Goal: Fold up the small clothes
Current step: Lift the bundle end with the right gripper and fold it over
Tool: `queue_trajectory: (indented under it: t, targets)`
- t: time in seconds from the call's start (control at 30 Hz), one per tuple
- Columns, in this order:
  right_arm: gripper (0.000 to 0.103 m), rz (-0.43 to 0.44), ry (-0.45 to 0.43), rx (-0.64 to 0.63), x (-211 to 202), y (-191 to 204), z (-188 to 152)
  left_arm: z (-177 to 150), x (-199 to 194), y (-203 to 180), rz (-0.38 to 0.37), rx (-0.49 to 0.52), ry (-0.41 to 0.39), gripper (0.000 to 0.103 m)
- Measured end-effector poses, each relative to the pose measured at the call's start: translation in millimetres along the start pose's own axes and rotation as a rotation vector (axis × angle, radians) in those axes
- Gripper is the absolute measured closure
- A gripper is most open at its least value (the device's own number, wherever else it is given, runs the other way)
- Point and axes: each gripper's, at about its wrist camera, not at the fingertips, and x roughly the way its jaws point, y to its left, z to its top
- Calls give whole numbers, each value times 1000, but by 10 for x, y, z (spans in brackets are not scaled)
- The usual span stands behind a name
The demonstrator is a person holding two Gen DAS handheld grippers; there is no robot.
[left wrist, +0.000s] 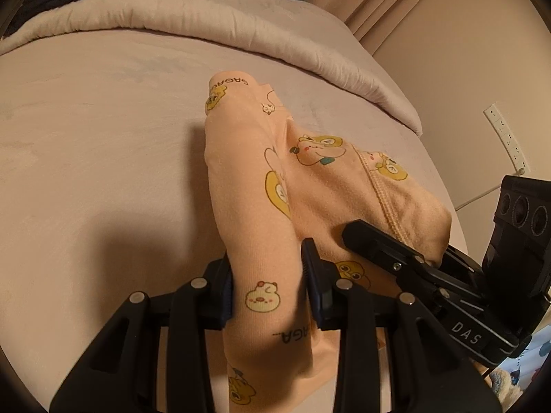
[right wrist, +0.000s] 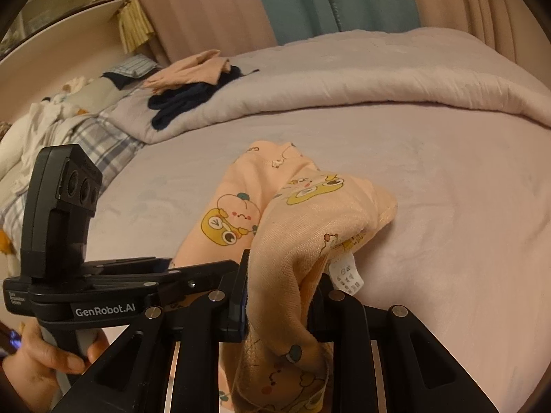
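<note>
A small peach garment [left wrist: 248,179] printed with cartoon animals hangs lifted off the pale bed [left wrist: 103,172], its far end still trailing on the sheet. My left gripper [left wrist: 272,285] is shut on a bunched fold of it. My right gripper [right wrist: 280,292] is shut on another bunch of the garment [right wrist: 303,220], by the seam where a white care label [right wrist: 347,275] sticks out. The two grippers sit close, side by side. In the left wrist view, the right gripper's near finger [left wrist: 378,251] presses the waistband edge. A hand [right wrist: 51,361] holds the left gripper's handle.
A folded pale duvet [right wrist: 344,79] runs across the far side of the bed. On it lie a dark garment [right wrist: 186,99] and a folded peach one [right wrist: 193,69]. Checked bedding [right wrist: 86,137] sits far left. Curtains hang behind, and a power strip [left wrist: 506,137] is on the wall.
</note>
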Motion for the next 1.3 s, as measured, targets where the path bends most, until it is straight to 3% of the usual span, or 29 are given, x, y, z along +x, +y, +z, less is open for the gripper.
queue_trajectory:
  t: [0.4, 0.87, 1.3]
  targets:
    - [77, 67, -6, -58, -243, 448, -145, -363, -600, 59, 33, -8, -60, 70]
    - [77, 140, 27, -145, -167, 998, -213, -710, -1107, 317, 86, -69, -113, 70]
    - [77, 164, 33, -182, -13, 1260, -182, -707, -1316, 556, 137, -85, -154, 70]
